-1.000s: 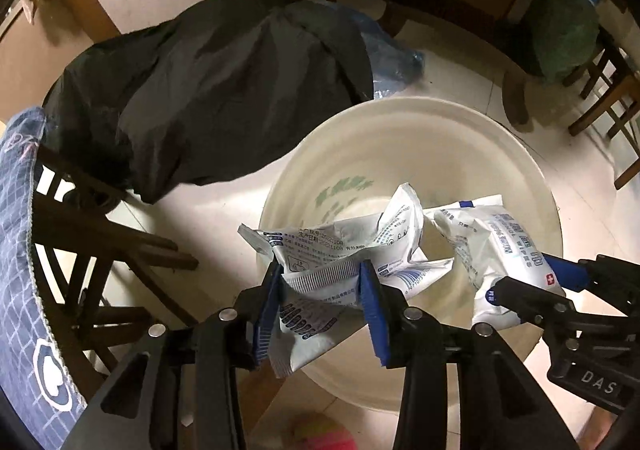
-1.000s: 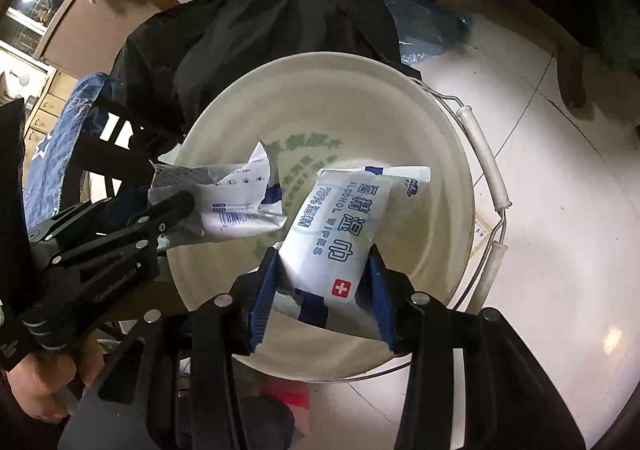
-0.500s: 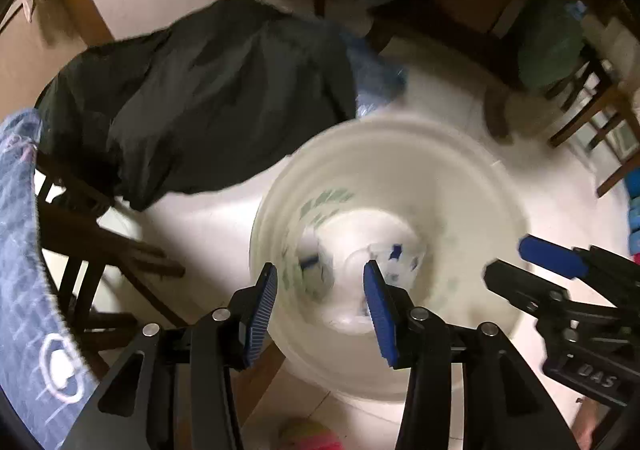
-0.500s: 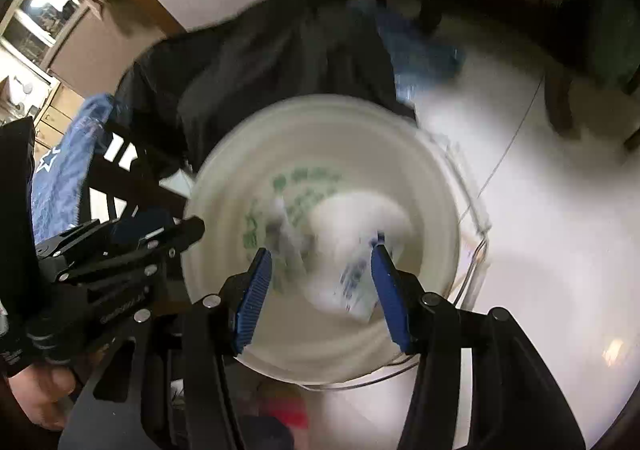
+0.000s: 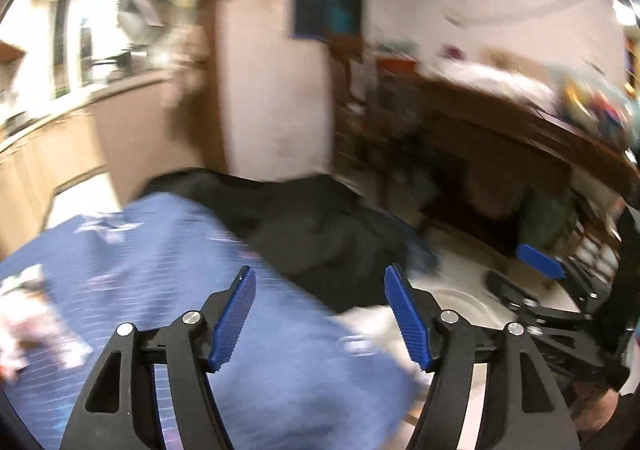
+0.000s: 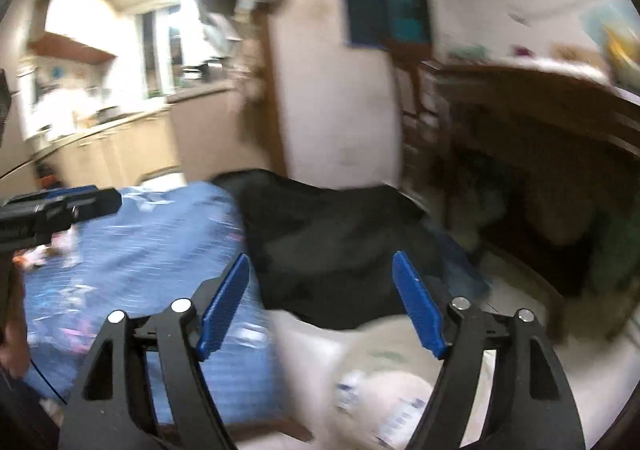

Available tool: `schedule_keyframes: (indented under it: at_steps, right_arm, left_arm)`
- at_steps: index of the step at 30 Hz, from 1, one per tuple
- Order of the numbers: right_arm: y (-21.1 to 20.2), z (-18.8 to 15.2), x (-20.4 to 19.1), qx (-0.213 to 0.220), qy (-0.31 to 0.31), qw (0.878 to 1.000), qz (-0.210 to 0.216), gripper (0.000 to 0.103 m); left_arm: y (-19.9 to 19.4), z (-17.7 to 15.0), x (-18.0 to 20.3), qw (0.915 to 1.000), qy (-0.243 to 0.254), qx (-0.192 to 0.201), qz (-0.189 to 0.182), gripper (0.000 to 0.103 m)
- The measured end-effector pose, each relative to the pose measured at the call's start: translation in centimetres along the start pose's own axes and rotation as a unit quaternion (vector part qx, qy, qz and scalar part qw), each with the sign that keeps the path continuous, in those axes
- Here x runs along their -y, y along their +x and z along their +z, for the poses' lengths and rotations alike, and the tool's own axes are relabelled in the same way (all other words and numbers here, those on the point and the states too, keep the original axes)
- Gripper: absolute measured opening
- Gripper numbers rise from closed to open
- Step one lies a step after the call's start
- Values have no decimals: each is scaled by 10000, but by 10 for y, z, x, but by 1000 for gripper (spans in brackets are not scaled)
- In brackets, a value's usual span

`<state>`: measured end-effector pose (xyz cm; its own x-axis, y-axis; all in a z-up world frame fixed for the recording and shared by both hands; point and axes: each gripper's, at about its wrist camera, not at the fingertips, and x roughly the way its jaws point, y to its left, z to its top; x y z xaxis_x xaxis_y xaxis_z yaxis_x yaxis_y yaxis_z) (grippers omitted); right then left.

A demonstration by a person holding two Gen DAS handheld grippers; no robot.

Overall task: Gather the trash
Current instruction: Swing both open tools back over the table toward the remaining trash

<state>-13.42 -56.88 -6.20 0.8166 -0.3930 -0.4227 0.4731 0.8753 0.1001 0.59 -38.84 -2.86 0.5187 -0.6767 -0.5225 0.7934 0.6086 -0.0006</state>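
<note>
Both views are blurring with motion. The left gripper (image 5: 320,320), black-framed with ribbed blue pads, is standing released with nothing between its jaws, which have just been opening; it is hanging over a blue patterned cloth (image 5: 168,270) that is filling the near left of its view. The right gripper (image 6: 322,306), of the same build, is likewise standing wide and empty, its jaws having just been opening too.

In the right wrist view, the round cream plastic bucket (image 6: 384,334) is sitting low at the near right, beneath and just beyond the right gripper, and the white wipe packets with blue print (image 6: 384,402) are lying inside it, smeared by blur. In the left wrist view only a curved piece of the bucket's rim (image 5: 460,296) is showing, to the right of the left gripper's right finger.

A dark crumpled garment (image 6: 332,246) is lying beyond both grippers, between the blue cloth on the left and the bucket on the right. Farther off, a pale wall (image 6: 336,98) is standing in the middle, a lit kitchen counter (image 6: 112,126) at the far left, and dark wooden furniture (image 6: 532,122) at the far right.
</note>
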Motion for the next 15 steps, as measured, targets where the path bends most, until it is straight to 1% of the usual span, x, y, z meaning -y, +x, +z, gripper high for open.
schedule_keyframes:
  at_steps: [1, 3, 5, 6, 7, 8, 9, 10, 11, 12, 14, 15]
  right_arm:
    - [2, 4, -13, 16, -99, 9998, 181, 81]
    - [7, 9, -51, 5, -445, 9970, 634, 85]
    - [11, 12, -90, -43, -716, 9916, 1072, 85]
    - [12, 11, -103, -84, -767, 9892, 1249, 85]
    - [14, 11, -120, -144, -813, 9855, 1486, 85]
    - [14, 11, -133, -191, -850, 9825, 1646, 85]
    - [16, 9, -151, -253, -916, 9784, 1838, 85]
    - [18, 8, -172, -318, -1018, 9729, 2054, 85]
    - [19, 6, -192, -378, -1121, 9669, 2261, 85]
    - [21, 5, -213, -430, -1233, 9612, 2430, 85]
    - [22, 3, -249, -526, -1479, 9498, 2705, 85]
    - [25, 0, -272, -592, -1635, 9418, 2878, 85]
  left_arm:
    - [-17, -3, -27, 9995, -119, 69, 269, 72]
    - [-46, -11, -78, 9965, -367, 144, 744, 78]
    - [-74, -24, -124, 9907, -621, 209, 1195, 83]
    - [-92, -34, -156, 9840, -767, 280, 1583, 86]
    - [-106, -45, -182, 9774, -908, 296, 1889, 88]
    - [-117, -52, -202, 9726, -1035, 275, 2065, 88]
    - [-133, -68, -234, 9649, -1245, 238, 2299, 88]
    - [-146, -81, -257, 9584, -1412, 215, 2473, 88]
    - [-155, -91, -275, 9538, -1540, 170, 2573, 88]
    - [-167, -106, -303, 9471, -1748, 61, 2689, 89]
    - [-180, -126, -341, 9361, -2037, -122, 2866, 89]
    - [-187, -137, -362, 9296, -2181, -189, 2965, 90]
